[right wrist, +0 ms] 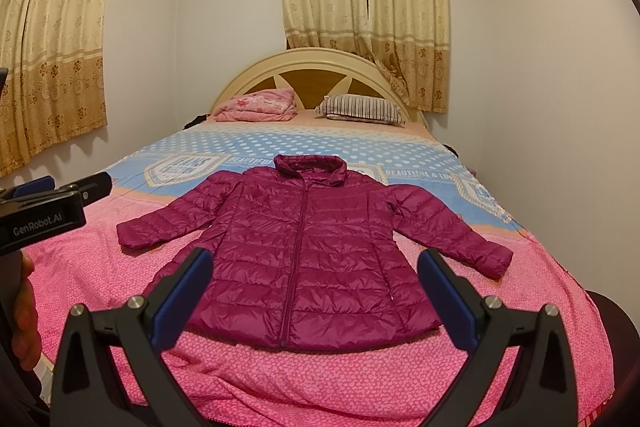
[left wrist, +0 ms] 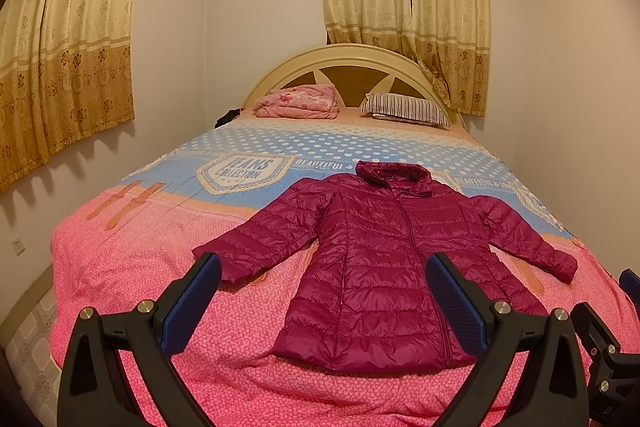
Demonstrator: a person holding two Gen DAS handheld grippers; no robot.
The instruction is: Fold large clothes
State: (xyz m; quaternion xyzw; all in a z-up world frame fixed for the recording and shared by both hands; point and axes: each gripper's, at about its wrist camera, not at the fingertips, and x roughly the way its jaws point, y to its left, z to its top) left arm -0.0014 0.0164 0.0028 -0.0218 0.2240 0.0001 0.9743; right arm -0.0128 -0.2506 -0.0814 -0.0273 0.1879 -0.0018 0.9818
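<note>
Your left gripper and right gripper hang spread wide, empty. Jacket lies flat, zipped, near the bed's foot edge. Slick puffy fabric may slip from a shallow pinch.

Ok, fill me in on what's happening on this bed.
A person is holding a two-finger gripper in each hand, about to fold a magenta puffer jacket. The jacket lies flat and zipped on the bed, sleeves spread out to both sides, collar toward the headboard. The left gripper and right gripper both hover open near the hem, touching nothing. No fold has been made yet. A folded pink blanket and a striped pillow sit at the head of the bed.
</note>
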